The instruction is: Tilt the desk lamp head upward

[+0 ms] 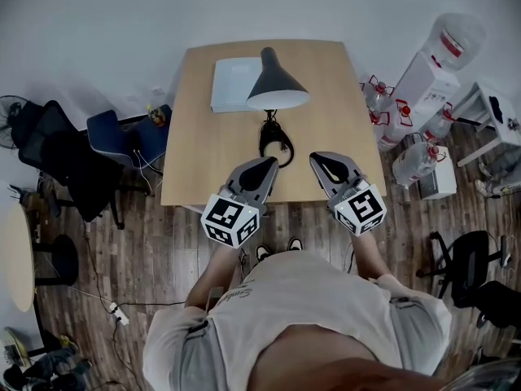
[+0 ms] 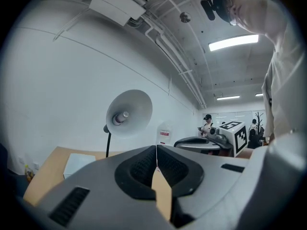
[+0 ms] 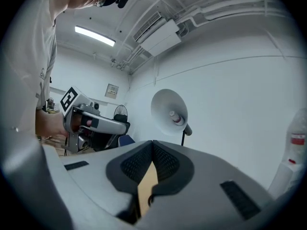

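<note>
A desk lamp with a dark cone-shaped head (image 1: 276,81) stands near the middle of the wooden desk (image 1: 191,157), its shade opening facing the near edge. Its black cord (image 1: 275,141) lies coiled in front of it. In the left gripper view the lamp head (image 2: 128,112) shows its white inside and bulb; the right gripper view shows the lamp head (image 3: 168,111) the same way. My left gripper (image 1: 264,168) and right gripper (image 1: 324,164) hover over the desk's near edge, both shut and holding nothing, well short of the lamp.
A white box (image 1: 234,83) lies on the desk behind the lamp's left side. Dark chairs (image 1: 73,157) stand left of the desk. Water bottles (image 1: 411,160) and a dispenser (image 1: 431,65) stand to the right. Another chair (image 1: 468,263) is at the lower right.
</note>
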Available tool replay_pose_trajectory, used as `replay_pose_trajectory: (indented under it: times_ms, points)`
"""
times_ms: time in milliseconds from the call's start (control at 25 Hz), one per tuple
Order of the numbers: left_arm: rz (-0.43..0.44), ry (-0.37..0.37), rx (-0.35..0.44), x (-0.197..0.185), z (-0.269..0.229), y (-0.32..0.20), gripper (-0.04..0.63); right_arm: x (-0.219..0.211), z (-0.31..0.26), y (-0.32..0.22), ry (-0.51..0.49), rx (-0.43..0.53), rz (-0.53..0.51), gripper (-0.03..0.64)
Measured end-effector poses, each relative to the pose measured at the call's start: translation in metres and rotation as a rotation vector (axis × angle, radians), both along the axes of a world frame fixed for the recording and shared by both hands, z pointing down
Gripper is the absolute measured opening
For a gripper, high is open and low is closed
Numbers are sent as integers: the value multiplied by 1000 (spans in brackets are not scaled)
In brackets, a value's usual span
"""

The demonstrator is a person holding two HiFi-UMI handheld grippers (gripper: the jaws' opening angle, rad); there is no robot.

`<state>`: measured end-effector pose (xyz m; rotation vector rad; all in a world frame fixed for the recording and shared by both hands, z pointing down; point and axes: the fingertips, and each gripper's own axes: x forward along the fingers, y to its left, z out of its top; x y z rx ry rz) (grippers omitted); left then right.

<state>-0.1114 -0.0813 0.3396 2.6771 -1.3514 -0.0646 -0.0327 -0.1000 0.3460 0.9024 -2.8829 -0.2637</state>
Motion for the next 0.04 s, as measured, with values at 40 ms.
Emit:
replay_pose_trajectory:
  times_ms: [40]
  points:
    - [1,1,-8,1,3,-1,15,0,3,-2,-4,-15,-4,-4]
